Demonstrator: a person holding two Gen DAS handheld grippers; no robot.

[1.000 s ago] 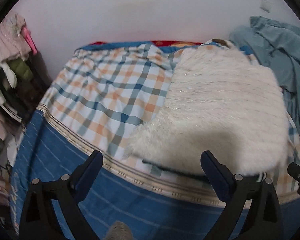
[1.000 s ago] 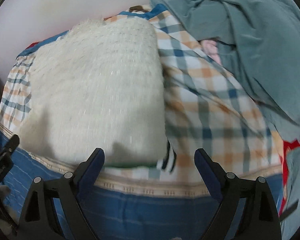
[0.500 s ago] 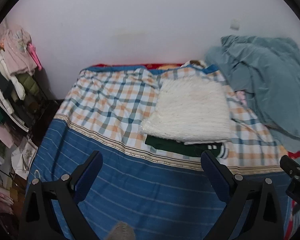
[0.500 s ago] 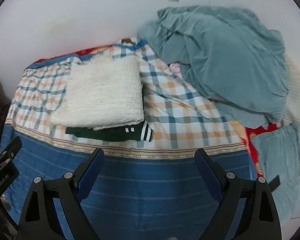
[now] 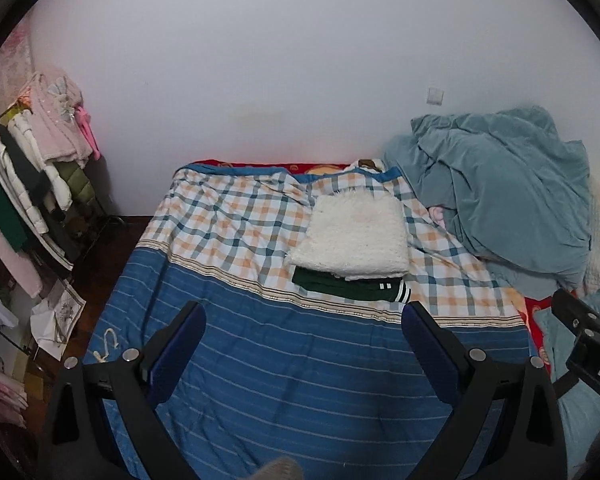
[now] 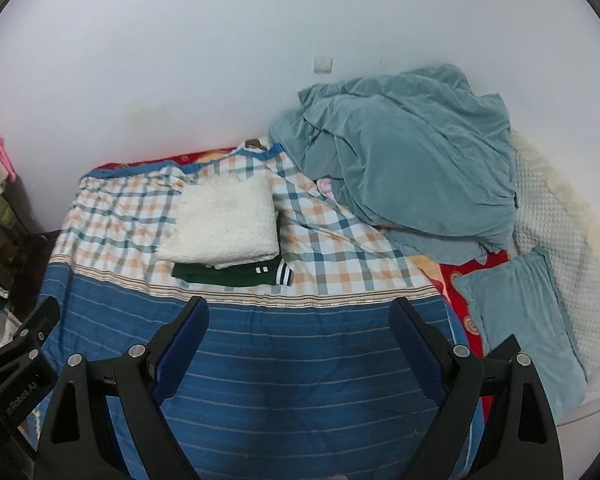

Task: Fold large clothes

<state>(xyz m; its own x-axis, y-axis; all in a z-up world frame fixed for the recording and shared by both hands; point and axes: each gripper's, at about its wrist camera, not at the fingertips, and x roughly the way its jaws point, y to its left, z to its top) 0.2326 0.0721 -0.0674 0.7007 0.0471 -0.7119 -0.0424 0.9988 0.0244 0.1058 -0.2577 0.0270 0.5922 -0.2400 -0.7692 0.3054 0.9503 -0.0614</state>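
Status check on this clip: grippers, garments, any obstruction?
Left hand-held gripper open, right hand-held gripper open, both empty. White fluffy garment folded atop green garment. Nothing in between.

A plain white wall (image 5: pixel 300 80) is filling the back of the room, carrying a small white switch plate (image 6: pixel 323 65); a bed (image 5: pixel 300 360) is standing against it, wearing a blue striped and checked cover; a crowded clothes rack (image 5: pixel 32 184) is standing to the bed's left over dark flooring (image 5: pixel 116 228); soft, even light is falling across everything.
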